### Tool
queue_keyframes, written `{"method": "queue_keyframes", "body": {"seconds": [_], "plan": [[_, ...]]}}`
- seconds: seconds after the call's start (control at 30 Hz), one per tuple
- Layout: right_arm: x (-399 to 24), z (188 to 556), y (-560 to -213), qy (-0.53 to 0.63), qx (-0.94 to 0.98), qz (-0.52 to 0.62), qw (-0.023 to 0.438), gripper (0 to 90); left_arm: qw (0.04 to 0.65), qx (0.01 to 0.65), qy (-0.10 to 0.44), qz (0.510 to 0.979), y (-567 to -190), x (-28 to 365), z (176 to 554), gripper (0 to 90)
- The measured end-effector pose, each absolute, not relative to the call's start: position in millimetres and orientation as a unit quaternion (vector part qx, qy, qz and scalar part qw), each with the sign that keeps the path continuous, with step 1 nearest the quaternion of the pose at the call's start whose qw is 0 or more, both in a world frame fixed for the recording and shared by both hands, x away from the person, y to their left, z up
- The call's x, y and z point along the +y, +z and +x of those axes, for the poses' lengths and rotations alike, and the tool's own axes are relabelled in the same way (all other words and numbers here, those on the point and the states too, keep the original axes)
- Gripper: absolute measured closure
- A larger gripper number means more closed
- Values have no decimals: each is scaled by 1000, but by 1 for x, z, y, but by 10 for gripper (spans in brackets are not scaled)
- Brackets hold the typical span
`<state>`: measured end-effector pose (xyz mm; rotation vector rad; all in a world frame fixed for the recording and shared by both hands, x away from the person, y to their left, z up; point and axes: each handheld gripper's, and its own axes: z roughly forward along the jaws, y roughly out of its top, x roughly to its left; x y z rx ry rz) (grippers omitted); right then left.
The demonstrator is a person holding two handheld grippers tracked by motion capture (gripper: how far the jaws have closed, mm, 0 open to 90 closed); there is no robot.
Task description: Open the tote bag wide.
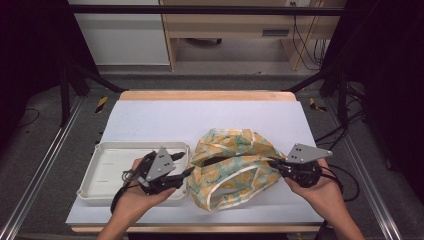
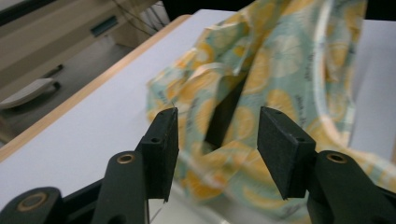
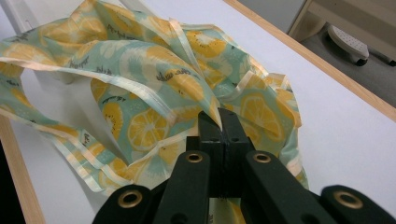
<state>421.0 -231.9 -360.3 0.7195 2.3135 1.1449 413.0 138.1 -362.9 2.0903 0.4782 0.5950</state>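
A crumpled cloth bag (image 1: 232, 167) with a teal and yellow lemon print lies on the white table cover near the front. My right gripper (image 1: 277, 163) is shut on the bag's right edge; in the right gripper view the fabric (image 3: 154, 93) is pinched between the closed jaws of that gripper (image 3: 219, 123). My left gripper (image 1: 189, 171) is open at the bag's left edge, over the tray's right rim. In the left gripper view the bag (image 2: 261, 79) shows between and beyond the spread jaws of that gripper (image 2: 217, 140), with nothing held.
A white plastic tray (image 1: 107, 170) sits at the front left, beside the bag. The table's wooden edge (image 1: 207, 95) runs along the back. Black frame rails stand on both sides, and cables lie on the floor to the right.
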Motion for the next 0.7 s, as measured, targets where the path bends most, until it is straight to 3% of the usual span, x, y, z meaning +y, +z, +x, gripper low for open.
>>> {"method": "queue_keyframes", "body": {"seconds": [0.37,0.7], "plan": [[-228,415,-355,425,838,251,233,900,405,153,178,884,-388,74,429,297],[-225,406,-349,433,839,235,232,900,394,163,168,889,-398,52,444,217]]}}
